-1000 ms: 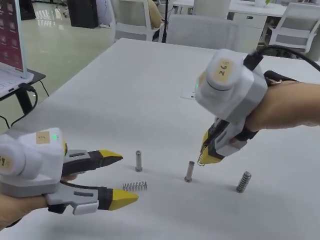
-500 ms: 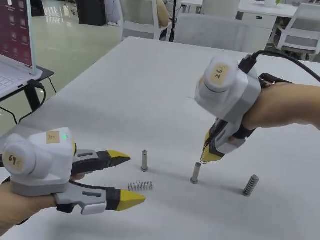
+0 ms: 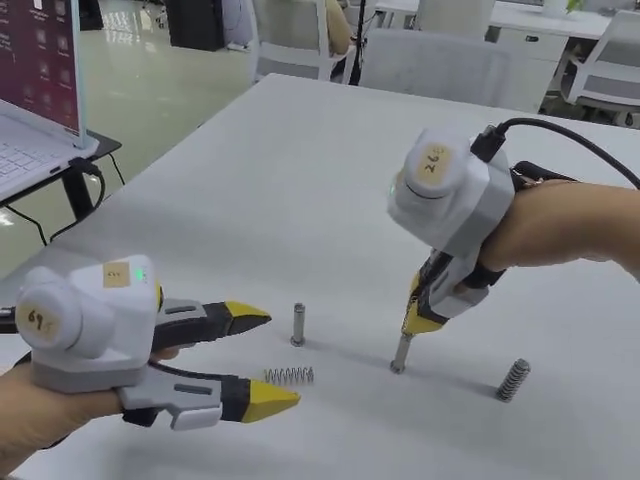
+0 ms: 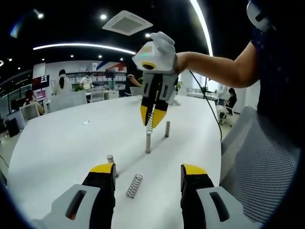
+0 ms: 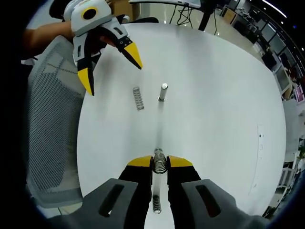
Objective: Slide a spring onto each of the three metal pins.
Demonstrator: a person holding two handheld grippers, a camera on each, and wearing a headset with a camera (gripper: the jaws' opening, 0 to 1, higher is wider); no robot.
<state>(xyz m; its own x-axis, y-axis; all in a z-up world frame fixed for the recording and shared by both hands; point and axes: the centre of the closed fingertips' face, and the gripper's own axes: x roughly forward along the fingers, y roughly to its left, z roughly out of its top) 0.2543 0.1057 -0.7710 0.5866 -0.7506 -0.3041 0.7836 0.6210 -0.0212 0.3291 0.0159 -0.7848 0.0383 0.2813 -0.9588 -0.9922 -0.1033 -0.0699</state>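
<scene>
Our right gripper [image 3: 421,320] pinched a spring [image 5: 160,164] over the middle pin [image 3: 400,356], its lower end seemingly meeting the pin top. We judged one pin done, the sprung pin [image 3: 514,380] at 4 o'clock of it. Our left gripper [image 3: 281,358] hung spread, the loose spring [image 3: 289,376] just off its tips and the bare pin [image 3: 298,325] at that spring's 12 o'clock.

This is an open-plan office. A large white table [image 3: 280,180] runs through the middle of the head view, with swivel chairs [image 3: 600,55] along the top edge and an open laptop [image 3: 30,90] at upper left. The left gripper view has a ceiling vent [image 4: 126,22] and strip lights [image 4: 81,46] at the top, and people [image 4: 62,82] at desks at centre left.
</scene>
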